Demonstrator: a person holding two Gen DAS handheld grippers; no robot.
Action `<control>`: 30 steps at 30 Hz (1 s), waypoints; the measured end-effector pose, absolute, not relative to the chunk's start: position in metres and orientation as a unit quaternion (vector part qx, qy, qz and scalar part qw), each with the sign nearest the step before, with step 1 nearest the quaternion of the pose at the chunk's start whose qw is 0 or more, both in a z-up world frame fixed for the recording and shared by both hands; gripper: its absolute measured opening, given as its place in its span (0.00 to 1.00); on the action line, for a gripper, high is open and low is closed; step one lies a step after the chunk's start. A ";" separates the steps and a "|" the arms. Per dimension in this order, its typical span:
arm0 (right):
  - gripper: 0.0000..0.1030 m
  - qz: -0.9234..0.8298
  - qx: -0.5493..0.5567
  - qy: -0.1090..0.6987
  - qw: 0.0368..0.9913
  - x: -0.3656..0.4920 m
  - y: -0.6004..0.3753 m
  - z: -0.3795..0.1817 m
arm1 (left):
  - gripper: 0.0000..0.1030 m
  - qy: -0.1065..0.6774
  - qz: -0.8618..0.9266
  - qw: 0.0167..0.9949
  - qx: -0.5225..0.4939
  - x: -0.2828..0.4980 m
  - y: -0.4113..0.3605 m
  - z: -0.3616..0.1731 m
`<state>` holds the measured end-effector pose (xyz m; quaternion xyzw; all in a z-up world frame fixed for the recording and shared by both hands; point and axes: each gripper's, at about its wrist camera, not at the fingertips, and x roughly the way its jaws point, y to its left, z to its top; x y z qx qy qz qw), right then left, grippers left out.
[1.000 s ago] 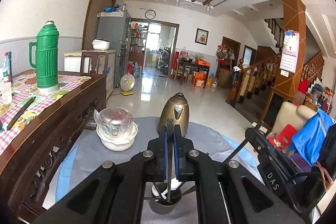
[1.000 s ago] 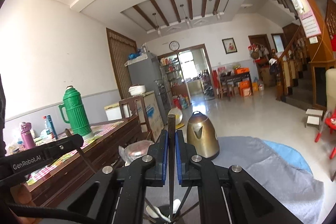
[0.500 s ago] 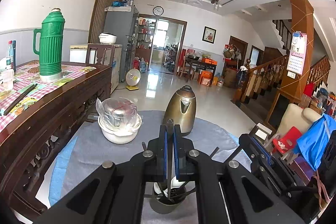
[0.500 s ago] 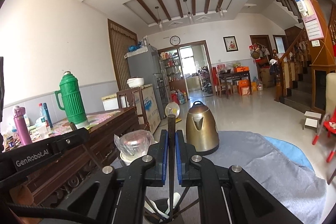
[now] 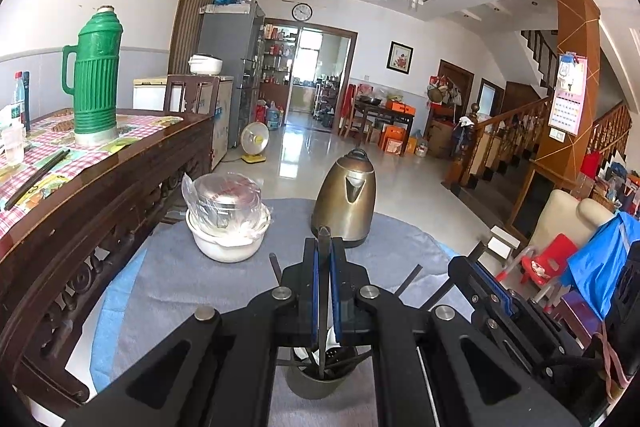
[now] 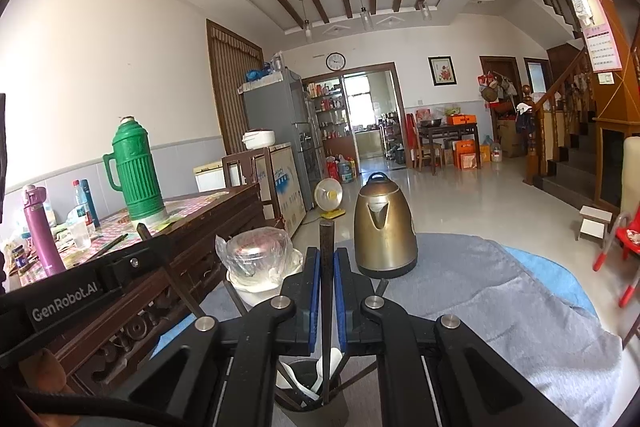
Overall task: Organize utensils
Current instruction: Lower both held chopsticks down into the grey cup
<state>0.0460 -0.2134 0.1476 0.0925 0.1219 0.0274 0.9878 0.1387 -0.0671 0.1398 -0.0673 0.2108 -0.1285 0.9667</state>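
Table [image 5: 208, 287]: grey cloth, holds everything below.
Kettle [image 5: 347, 199]: landmark, upright at far side.
Bowl [image 5: 226, 239]: left of kettle.
Cup [image 5: 318, 381]: nearer than kettle, holding utensils.
Left gripper [image 5: 324, 255]: clenched on a chopstick [image 5: 323, 239] above cup.
Right gripper [image 6: 327, 267]: clenched on a dark stick [image 6: 326, 251] reaching into cup.

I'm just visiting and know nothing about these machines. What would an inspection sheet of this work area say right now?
Surface: grey cloth over a blue one on a low table.
Job's things: dark utensil cup holding chopsticks and a white spoon.
Clutter: brass kettle; white bowl with a plastic-wrapped metal pot inside.
Claws: left claw shut on a chopstick standing in the cup; right claw shut on another chopstick over the cup.
Cables: nothing seen.
Surroundings: wooden sideboard with green thermos, floor fan, staircase.
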 end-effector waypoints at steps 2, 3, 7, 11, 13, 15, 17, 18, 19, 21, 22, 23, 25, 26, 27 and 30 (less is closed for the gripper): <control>0.07 0.028 0.095 0.128 0.987 0.047 -0.215 0.145 | 0.05 0.215 -0.128 0.966 -0.066 0.139 -0.068 0.137; 0.07 0.028 0.096 0.131 0.986 0.048 -0.215 0.144 | 0.05 0.218 -0.129 0.965 -0.066 0.140 -0.068 0.136; 0.07 0.029 0.103 0.146 0.984 0.051 -0.219 0.139 | 0.05 0.226 -0.130 0.963 -0.068 0.142 -0.067 0.132; 0.07 0.030 0.109 0.156 0.981 0.053 -0.222 0.134 | 0.05 0.234 -0.132 0.961 -0.071 0.144 -0.067 0.128; 0.07 0.031 0.111 0.160 0.980 0.054 -0.222 0.133 | 0.05 0.239 -0.134 0.959 -0.071 0.145 -0.067 0.125; 0.07 0.033 0.113 0.165 0.979 0.056 -0.222 0.131 | 0.05 0.245 -0.134 0.958 -0.071 0.146 -0.067 0.123; 0.07 0.034 0.115 0.168 0.978 0.057 -0.222 0.130 | 0.05 0.251 -0.136 0.956 -0.073 0.146 -0.067 0.121; 0.07 0.033 0.115 0.169 0.978 0.057 -0.222 0.129 | 0.05 0.253 -0.136 0.955 -0.073 0.146 -0.067 0.119; 0.07 0.033 0.115 0.171 0.978 0.057 -0.222 0.128 | 0.05 0.255 -0.136 0.955 -0.073 0.146 -0.067 0.118; 0.07 0.033 0.115 0.174 0.977 0.058 -0.221 0.126 | 0.05 0.259 -0.135 0.953 -0.073 0.147 -0.067 0.116; 0.07 0.033 0.116 0.177 0.977 0.059 -0.221 0.126 | 0.05 0.263 -0.136 0.952 -0.074 0.148 -0.067 0.114; 0.07 0.034 0.118 0.180 0.976 0.060 -0.221 0.124 | 0.05 0.266 -0.136 0.952 -0.074 0.148 -0.068 0.112; 0.07 0.034 0.120 0.184 0.975 0.062 -0.221 0.123 | 0.05 0.270 -0.133 0.951 -0.072 0.148 -0.068 0.110; 0.07 0.034 0.121 0.186 0.974 0.063 -0.221 0.121 | 0.05 0.273 -0.132 0.950 -0.071 0.148 -0.069 0.108; 0.07 0.034 0.122 0.188 0.974 0.064 -0.221 0.120 | 0.05 0.276 -0.132 0.950 -0.070 0.149 -0.069 0.107; 0.07 0.034 0.124 0.193 0.973 0.066 -0.221 0.117 | 0.05 0.282 -0.128 0.949 -0.064 0.150 -0.071 0.104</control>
